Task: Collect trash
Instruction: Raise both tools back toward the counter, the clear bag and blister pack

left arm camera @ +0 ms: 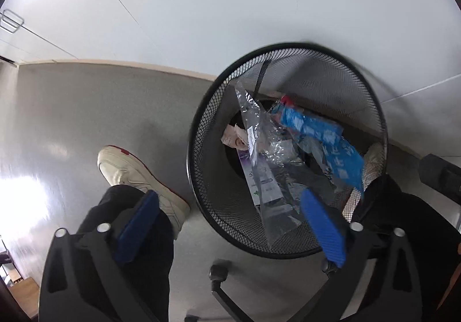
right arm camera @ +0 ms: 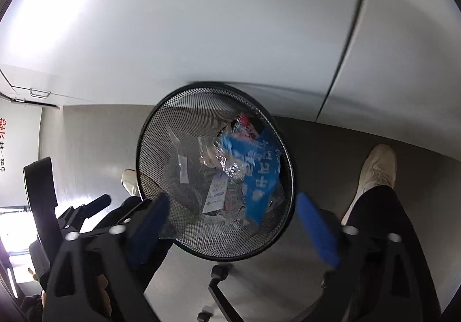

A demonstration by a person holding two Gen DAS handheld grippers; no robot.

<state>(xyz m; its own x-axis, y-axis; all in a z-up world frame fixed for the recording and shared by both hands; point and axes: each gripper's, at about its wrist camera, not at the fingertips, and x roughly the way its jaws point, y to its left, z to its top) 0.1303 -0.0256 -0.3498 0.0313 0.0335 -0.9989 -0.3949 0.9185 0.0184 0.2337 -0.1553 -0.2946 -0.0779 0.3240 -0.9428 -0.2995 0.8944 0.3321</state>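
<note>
A black wire-mesh waste bin [left arm camera: 201,120] stands on the grey floor by a white wall. It holds a blue wrapper [left arm camera: 325,134], a clear plastic bag [left arm camera: 259,132], crumpled pink paper [left arm camera: 233,136] and a purple-white carton [left arm camera: 265,181]. My left gripper [left arm camera: 230,215] is open and empty above the bin's near rim. The bin [right arm camera: 161,117] also shows in the right wrist view with the blue wrapper [right arm camera: 259,172] and a white carton [right arm camera: 216,195] inside. My right gripper [right arm camera: 230,221] is open and empty over the bin's near rim.
The person's white shoes [left arm camera: 135,172] [right arm camera: 374,169] and black trouser legs [left arm camera: 138,229] stand either side of the bin. A black chair-base leg with a castor [left arm camera: 219,276] [right arm camera: 219,276] lies just in front of the bin. A white cabinet [left arm camera: 17,22] is far left.
</note>
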